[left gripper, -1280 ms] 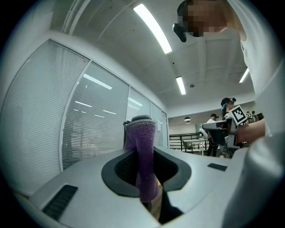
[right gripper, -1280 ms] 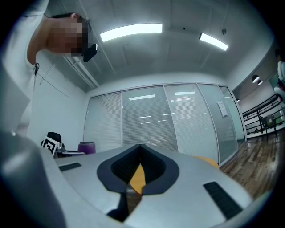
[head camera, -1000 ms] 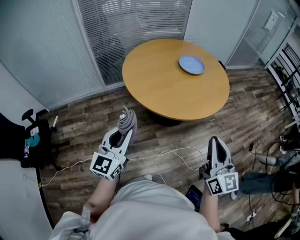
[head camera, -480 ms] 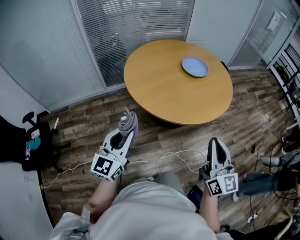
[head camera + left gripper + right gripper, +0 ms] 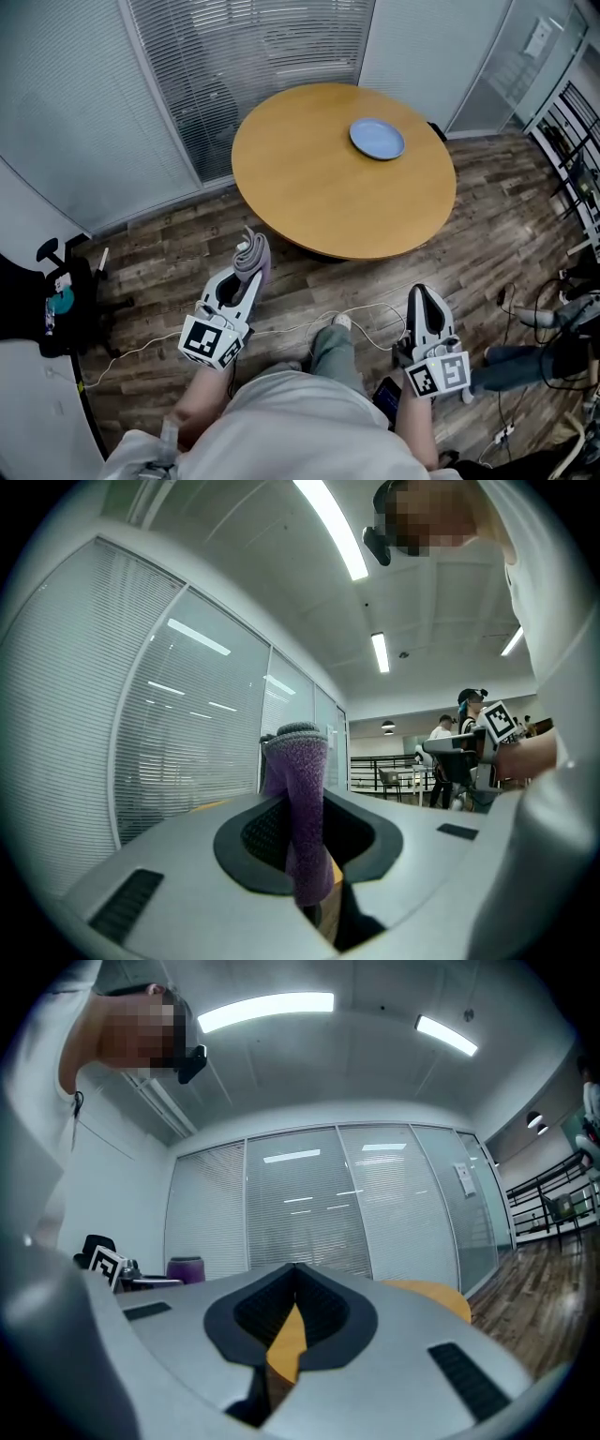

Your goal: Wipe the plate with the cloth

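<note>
A pale blue plate (image 5: 377, 139) lies on the far right part of a round wooden table (image 5: 319, 187) in the head view. My left gripper (image 5: 251, 257) is shut on a purple-grey cloth (image 5: 250, 253), held over the floor short of the table; the cloth (image 5: 298, 803) stands up between the jaws in the left gripper view. My right gripper (image 5: 419, 295) is shut with nothing in it, low at the right, also over the floor. The right gripper view shows the table edge (image 5: 441, 1295) beyond the closed tips (image 5: 296, 1269).
White cables (image 5: 356, 314) snake over the wood-plank floor between me and the table. A black chair (image 5: 42, 300) stands at the left. Glass walls with blinds (image 5: 244, 56) ring the room behind the table. My leg and shoe (image 5: 333, 342) step forward between the grippers.
The table and plate have shifted a little left in view as I walk. My leg has come forward between the grippers. Both grippers keep their grip and pose.
</note>
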Available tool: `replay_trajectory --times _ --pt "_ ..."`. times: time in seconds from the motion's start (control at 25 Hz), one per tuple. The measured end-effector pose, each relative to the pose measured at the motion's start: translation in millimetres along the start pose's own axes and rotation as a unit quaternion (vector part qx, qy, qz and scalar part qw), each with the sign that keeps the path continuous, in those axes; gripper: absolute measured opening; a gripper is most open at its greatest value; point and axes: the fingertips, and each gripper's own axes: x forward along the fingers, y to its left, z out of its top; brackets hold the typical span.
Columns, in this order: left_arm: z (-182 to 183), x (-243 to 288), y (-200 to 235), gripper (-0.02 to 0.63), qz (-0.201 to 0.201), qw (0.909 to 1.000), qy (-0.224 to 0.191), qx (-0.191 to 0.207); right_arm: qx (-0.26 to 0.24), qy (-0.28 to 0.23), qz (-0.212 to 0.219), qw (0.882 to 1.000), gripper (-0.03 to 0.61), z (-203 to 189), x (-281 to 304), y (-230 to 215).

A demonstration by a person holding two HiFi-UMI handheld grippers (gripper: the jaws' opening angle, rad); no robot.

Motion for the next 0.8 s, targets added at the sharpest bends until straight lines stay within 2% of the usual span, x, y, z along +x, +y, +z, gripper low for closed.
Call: replay_trajectory --times 0.8 --pt "10.2 184.4 13.2 0.071 0.022 0.9997 0.002 -0.001 0.003 0.001 0.029 1.0 0.02 19.8 128.1 -147.9"
